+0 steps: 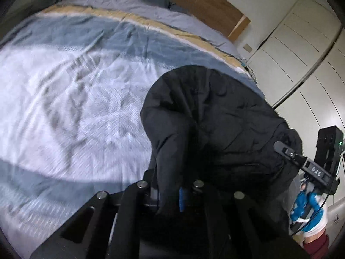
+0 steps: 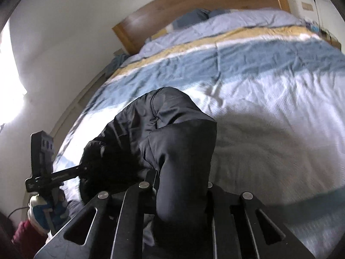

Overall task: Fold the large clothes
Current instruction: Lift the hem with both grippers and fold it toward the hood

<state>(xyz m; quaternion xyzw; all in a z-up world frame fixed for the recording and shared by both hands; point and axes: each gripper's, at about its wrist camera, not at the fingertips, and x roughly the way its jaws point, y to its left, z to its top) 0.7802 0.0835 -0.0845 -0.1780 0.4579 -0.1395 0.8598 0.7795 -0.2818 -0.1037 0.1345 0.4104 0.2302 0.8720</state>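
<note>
A large black padded jacket (image 1: 215,116) hangs bunched over the near part of the bed; it also shows in the right wrist view (image 2: 159,133). My left gripper (image 1: 172,192) is shut on a fold of the jacket, which fills the gap between its fingers. My right gripper (image 2: 181,185) is shut on another fold of the same jacket. Each gripper shows in the other's view, the right one (image 1: 280,146) and the left one (image 2: 84,169), both pressed into the black cloth. The fingertips are hidden by fabric.
The bed carries a quilt (image 1: 75,90) with white, blue and yellow stripes, and a wooden headboard (image 1: 204,2) stands behind it. White wardrobe doors (image 1: 301,54) stand to the right of the bed. A bright window (image 2: 10,75) lies to the left.
</note>
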